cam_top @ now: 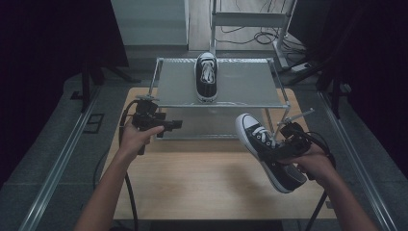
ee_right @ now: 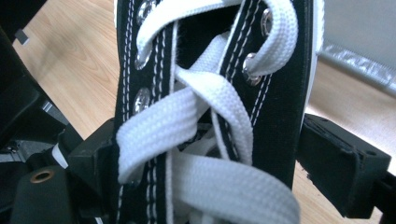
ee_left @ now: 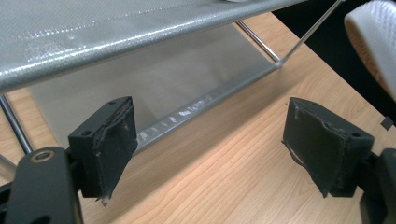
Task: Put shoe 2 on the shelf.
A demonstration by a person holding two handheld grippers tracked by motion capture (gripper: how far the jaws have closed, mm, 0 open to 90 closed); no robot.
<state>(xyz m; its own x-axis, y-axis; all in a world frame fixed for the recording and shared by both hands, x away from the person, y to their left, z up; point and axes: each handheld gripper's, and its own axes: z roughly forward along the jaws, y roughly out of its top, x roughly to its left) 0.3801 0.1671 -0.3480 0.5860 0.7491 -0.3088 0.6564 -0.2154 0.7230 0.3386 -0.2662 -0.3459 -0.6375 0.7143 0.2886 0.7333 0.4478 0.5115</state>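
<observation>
**Second shoe in the air, rack ahead**

High view: a 2-tier metal rack stands at the far side of the wooden surface. 1 black-and-white shoe already sits on the top shelf, toe toward the person. The right gripper holds its mate, the second shoe, off the surface at the right, just in front of the rack's right end; its toe is raised and points toward the rack, the heel hangs lower toward the person. The left gripper hangs at the rack's left front, carrying nothing.

Left gripper view: fingers stand apart with bare wood between them. The lower shelf lies just ahead, the top shelf above it. A white rubber sole edge shows at the upper right corner.

Right gripper view: fingers are clamped on the second shoe across its laced upper, 1 pad on each side; white laces and metal eyelets run between them. The grip looks firm.

Judgement: the step in hand is carrying the second shoe to the rack. The next move calls for lifting it over the top shelf's front rail, levelling the sole, and setting it beside the first shoe, probably on the free right half, before the fingers part. The tilt needs correcting first, or the toe may catch the rail.
</observation>
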